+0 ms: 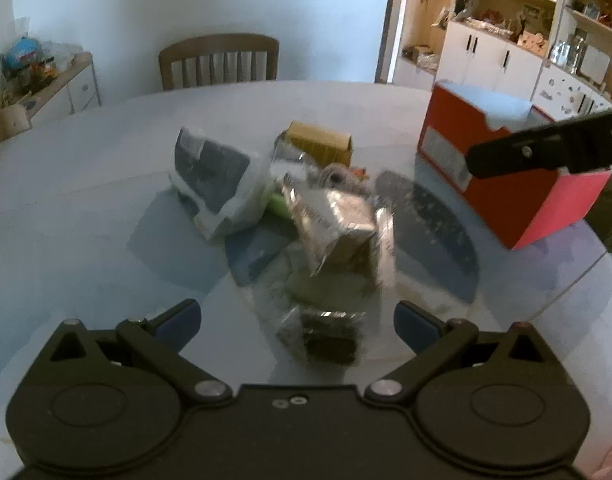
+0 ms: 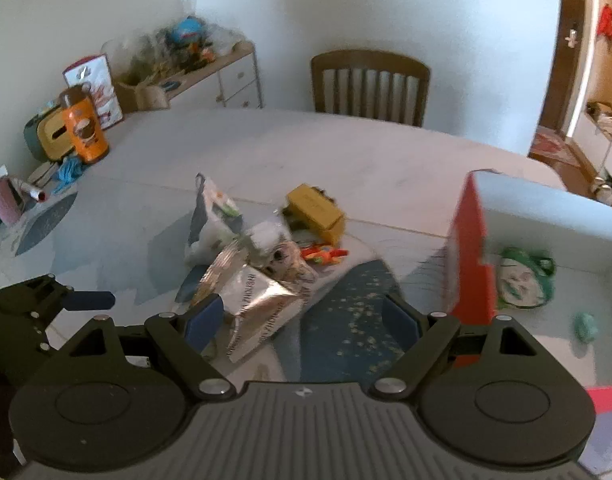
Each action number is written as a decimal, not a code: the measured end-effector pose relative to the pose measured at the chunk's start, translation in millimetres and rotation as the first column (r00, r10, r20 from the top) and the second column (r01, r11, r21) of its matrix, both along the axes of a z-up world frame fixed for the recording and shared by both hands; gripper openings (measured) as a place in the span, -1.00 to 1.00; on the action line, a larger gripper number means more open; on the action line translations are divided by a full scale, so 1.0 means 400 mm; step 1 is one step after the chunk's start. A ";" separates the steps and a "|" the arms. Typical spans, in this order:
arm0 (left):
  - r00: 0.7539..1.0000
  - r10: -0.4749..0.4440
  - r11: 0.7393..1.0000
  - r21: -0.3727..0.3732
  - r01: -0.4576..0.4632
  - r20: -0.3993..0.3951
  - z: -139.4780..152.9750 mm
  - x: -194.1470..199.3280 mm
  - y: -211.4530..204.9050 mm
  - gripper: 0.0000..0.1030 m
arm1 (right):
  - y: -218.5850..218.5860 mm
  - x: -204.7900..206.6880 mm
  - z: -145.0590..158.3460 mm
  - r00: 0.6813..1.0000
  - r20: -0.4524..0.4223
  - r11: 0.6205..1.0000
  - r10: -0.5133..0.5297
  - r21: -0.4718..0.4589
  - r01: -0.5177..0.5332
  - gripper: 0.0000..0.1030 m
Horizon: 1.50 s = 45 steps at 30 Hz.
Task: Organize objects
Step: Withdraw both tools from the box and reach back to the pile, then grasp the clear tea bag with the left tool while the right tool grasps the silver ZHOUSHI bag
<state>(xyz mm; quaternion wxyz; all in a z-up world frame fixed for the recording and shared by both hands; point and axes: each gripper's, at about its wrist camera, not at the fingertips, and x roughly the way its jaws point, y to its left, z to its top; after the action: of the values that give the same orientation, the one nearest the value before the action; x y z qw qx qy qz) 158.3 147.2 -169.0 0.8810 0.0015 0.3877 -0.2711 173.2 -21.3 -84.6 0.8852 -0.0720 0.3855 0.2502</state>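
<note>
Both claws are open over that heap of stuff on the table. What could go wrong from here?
The crinkly silver foil packet leans on the loose heap, so gripping it with the right gripper might topple its neighbours, like the small yellow cardboard box. The two grippers hover close together, so the left gripper could bump the right one. The red open-topped box stands near enough to get knocked.

A wooden slat-back chair (image 2: 370,86) stands at the far edge of the table. A sideboard (image 2: 229,76) against the left wall carries clutter. An orange canister (image 2: 85,124) stands at the table's left end, beside a tissue box (image 2: 51,132). White shelving units (image 1: 506,28) fill the right-hand wall.
</note>
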 end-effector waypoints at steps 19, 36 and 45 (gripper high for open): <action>0.999 -0.031 1.000 -0.004 0.031 -0.020 -0.060 -0.009 -0.032 0.81 | 0.189 0.085 -0.147 0.974 -0.047 0.950 0.222 -0.215 -0.227 0.68; 0.999 -0.048 0.998 0.038 0.048 -0.025 -0.063 -0.018 -0.043 0.12 | 0.263 0.103 -0.176 0.949 -0.056 0.920 0.310 -0.235 -0.314 0.67; 0.998 -0.055 0.998 0.038 0.056 -0.026 -0.058 -0.017 -0.044 -0.14 | 0.256 0.098 -0.171 0.953 -0.072 0.929 0.294 -0.214 -0.303 0.46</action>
<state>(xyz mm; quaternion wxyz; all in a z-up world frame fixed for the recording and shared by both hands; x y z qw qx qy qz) 151.4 129.5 -192.1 0.8680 0.0261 0.4037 -0.2879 212.5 81.0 -152.9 0.8156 -0.2238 0.4125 0.3384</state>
